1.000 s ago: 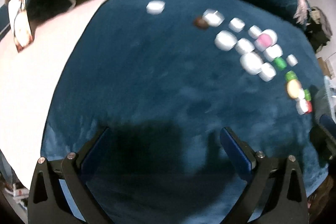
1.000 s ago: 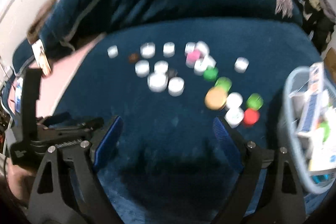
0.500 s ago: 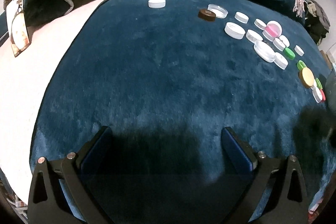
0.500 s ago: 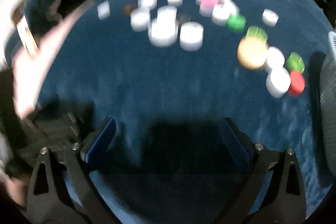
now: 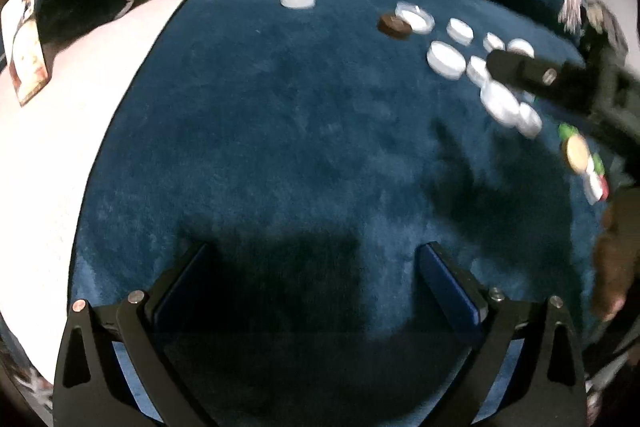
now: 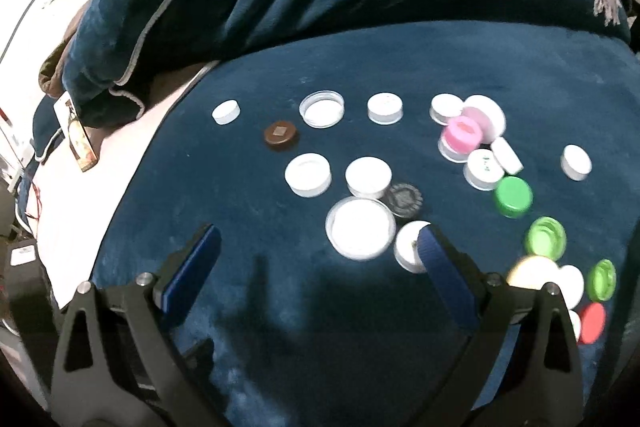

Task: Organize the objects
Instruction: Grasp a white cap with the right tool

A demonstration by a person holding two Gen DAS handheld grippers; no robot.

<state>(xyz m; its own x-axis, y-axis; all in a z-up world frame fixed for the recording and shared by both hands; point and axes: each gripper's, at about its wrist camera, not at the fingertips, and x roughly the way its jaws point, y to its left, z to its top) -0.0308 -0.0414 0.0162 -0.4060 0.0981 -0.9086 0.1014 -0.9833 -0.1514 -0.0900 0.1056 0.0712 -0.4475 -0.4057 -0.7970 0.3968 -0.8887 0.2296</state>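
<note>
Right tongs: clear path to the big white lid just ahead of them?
Probably yes. The right tongs stand open and empty, and the big white lid lies just ahead on the blue blanket. A dark ribbed cap and a smaller white cap crowd its right side.

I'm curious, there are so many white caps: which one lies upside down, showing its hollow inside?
The white cap in the far row, just behind the brown cap. It shows a raised rim around a sunken inside; the other white caps show flat tops.

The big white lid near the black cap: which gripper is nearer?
Right. The right gripper hangs open just short of the big white lid; the left gripper is far off.
</note>
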